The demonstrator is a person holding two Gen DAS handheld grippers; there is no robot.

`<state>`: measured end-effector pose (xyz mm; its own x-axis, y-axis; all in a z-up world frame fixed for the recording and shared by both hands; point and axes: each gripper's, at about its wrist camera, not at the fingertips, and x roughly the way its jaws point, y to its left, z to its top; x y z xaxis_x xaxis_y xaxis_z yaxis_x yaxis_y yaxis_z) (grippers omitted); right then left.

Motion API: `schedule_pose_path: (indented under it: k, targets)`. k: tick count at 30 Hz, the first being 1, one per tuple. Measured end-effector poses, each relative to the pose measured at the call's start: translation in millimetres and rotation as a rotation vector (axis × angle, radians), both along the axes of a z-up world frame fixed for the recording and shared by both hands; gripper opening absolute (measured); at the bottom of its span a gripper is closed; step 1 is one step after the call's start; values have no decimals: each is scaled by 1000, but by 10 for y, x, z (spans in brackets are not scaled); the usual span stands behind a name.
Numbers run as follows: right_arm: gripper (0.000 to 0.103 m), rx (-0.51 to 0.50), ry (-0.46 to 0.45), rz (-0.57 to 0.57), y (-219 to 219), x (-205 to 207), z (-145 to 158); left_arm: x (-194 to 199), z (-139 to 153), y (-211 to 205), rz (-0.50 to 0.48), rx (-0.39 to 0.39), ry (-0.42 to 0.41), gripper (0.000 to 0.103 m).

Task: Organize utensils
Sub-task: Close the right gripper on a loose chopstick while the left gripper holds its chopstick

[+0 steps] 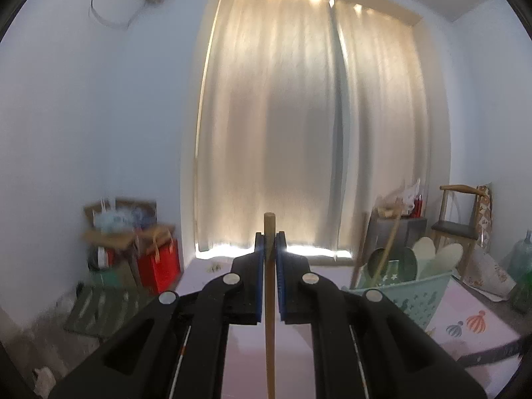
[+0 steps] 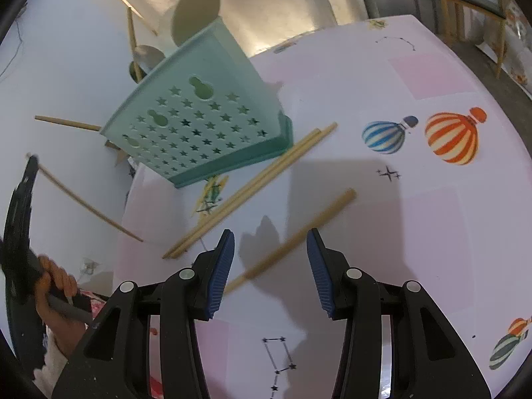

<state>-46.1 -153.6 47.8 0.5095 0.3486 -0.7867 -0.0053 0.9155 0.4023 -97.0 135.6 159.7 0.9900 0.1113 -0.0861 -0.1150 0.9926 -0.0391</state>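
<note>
Pink table [image 2: 432, 232] bears basket [image 2: 199, 126]; left gripper [image 1: 270, 242] clamps chopstick [image 1: 269, 316], right gripper [image 2: 270, 249] gapes over loose stick [image 2: 299, 232]

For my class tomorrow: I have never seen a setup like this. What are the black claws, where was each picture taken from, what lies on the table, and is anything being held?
Each black claw is a hand-held gripper with a camera looking along its two blue-padded fingers; a person carries one in each hand.

The left view shows the left hand-held gripper shut on a thin wooden stick, facing a curtained window.

The right view shows the right hand-held gripper open, hovering over a thicker wooden stick on the pink balloon-print table cover. A pair of chopsticks lies beside a mint star-punched basket that already holds utensils.
</note>
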Motion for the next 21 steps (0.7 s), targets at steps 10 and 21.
schedule_pose_path:
  k: [10, 21]
  targets:
    - [44, 5, 30, -62, -146, 25, -27, 34, -30, -127, -96, 61, 118, 7]
    - [44, 104, 203, -135, -277, 279, -195, 100, -12, 22, -85, -20, 166, 6]
